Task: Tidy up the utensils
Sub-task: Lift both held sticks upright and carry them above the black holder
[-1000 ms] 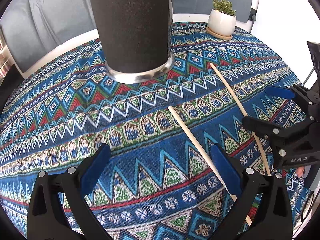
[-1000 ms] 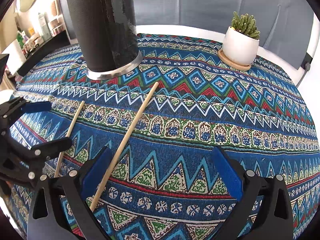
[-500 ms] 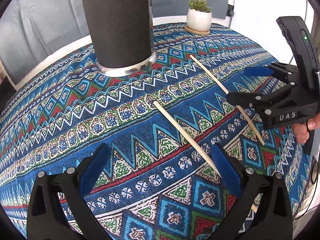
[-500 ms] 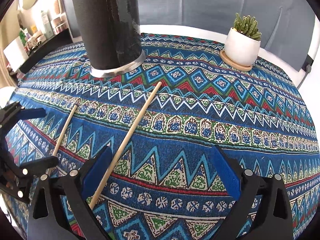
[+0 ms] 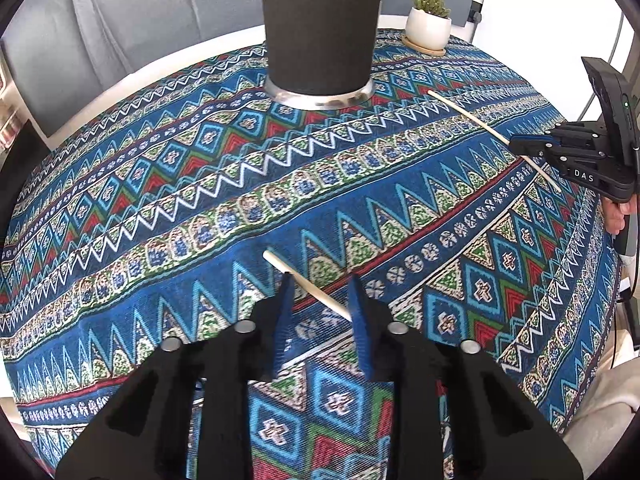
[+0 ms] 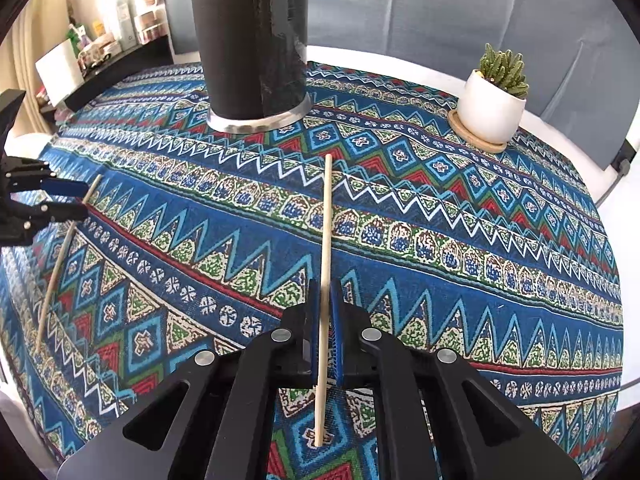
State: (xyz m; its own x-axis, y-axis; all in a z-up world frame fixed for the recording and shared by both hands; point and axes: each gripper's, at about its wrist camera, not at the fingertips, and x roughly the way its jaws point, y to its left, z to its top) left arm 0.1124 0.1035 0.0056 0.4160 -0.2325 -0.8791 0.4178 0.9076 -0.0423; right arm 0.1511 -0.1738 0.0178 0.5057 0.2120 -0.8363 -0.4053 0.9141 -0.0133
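A round table (image 6: pixel 400 60) with a white rim carries a patterned blue cloth (image 6: pixel 440 216). Behind the table hangs a grey curtain (image 6: pixel 460 8) in soft folds. On the cloth near the table's far edge stands a white potted cactus (image 6: pixel 494 102) on a wooden coaster. Left of the table a dark shelf (image 6: pixel 120 64) holds bottles and jars. Daylight falls brightly.

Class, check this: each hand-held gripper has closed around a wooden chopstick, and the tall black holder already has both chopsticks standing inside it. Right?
Not quite. The black holder shows no chopsticks in it. The right wrist view shows one chopstick between the right hand-held gripper pads; the left wrist view shows the other at the left hand-held gripper.
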